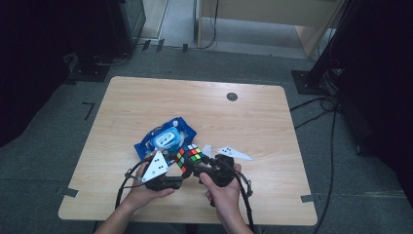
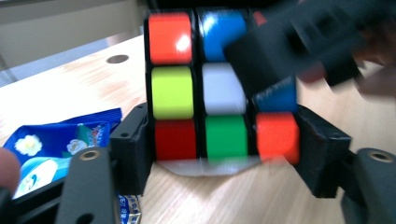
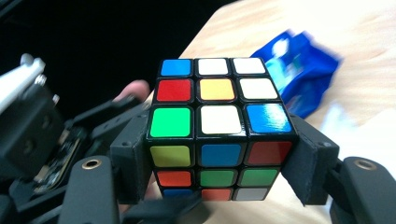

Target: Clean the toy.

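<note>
A: Left to right?

B: Blue wipes pack (image 1: 165, 137) lies flat on the table (image 1: 253, 117), just behind the hands. Left gripper (image 1: 176, 170) pinches the Rubik's cube's (image 1: 189, 157) bottom layer, pads on both sides.

A: Cube position?

B: Held above the table's near edge, between both grippers. Right gripper (image 1: 196, 166) brackets its lower layers, pads touching both sides. White scraps (image 1: 234, 153) lie just right.

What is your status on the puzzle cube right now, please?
Left gripper shut on puzzle cube, bottom row. Right gripper straddling the same cube, grip unclear. Blue packet lying just behind on the table, not blocking.
</note>
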### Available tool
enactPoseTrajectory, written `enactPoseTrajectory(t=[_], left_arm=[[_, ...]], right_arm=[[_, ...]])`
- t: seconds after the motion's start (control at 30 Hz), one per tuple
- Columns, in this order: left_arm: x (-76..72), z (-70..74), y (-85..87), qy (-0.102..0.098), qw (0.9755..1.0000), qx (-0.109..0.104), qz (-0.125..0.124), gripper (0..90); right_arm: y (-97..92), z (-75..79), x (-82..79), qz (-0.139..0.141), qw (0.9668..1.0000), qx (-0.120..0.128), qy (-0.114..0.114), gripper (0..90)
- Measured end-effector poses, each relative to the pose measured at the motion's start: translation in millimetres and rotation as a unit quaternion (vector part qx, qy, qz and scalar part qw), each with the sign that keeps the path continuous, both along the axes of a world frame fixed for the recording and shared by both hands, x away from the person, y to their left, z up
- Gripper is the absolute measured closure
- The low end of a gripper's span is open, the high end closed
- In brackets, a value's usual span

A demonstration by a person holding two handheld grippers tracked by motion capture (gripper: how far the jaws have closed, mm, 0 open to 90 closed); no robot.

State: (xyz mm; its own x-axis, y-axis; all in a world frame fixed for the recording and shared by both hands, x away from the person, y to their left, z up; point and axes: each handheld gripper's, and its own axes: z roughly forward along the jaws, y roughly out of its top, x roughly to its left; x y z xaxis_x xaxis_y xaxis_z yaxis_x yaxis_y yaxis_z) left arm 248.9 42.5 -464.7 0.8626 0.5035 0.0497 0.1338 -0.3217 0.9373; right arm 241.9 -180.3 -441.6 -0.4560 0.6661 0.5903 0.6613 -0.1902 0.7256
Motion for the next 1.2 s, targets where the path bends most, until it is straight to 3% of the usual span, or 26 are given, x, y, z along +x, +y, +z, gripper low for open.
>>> enactPoseTrajectory(t=[0.13,0.23,0.4,0.57,0.73,0.97,1.07,1.2], left_arm=[[2.8,-2.3,9.1,-0.013,0.9997,0.017,-0.005,28.0],[5.5,-3.5,10.9,-0.017,0.9996,0.022,0.008,28.8],[1.1,-1.5,5.2,-0.034,0.9991,0.026,0.005,28.6],[-4.0,-2.2,-1.7,-0.049,0.9980,0.041,0.003,26.1],[-9.4,2.2,-8.7,-0.057,0.9979,0.030,0.002,18.4],[-9.6,-1.0,-10.9,-0.060,0.9974,0.039,0.003,19.3],[-11.1,-3.2,-12.6,-0.073,0.9960,0.051,0.003,24.7],[-11.8,-6.0,-15.8,-0.074,0.9954,0.060,0.005,29.3]], right_arm=[[-17.8,9.8,2.8,-0.007,0.9999,0.013,-0.003,34.4],[-22.6,14.7,4.0,0.016,0.9998,0.013,0.001,34.4],[-14.4,14.0,4.0,0.050,0.9987,0.000,0.011,34.4],[-9.7,13.5,3.1,0.056,0.9983,-0.009,0.009,34.4],[-5.6,11.3,1.3,0.064,0.9976,-0.018,0.016,34.5],[0.4,7.6,1.0,0.064,0.9968,-0.042,0.021,34.6],[0.2,8.2,1.8,0.066,0.9967,-0.042,0.019,34.6],[-0.6,8.4,2.0,0.064,0.9965,-0.052,0.018,34.6]])
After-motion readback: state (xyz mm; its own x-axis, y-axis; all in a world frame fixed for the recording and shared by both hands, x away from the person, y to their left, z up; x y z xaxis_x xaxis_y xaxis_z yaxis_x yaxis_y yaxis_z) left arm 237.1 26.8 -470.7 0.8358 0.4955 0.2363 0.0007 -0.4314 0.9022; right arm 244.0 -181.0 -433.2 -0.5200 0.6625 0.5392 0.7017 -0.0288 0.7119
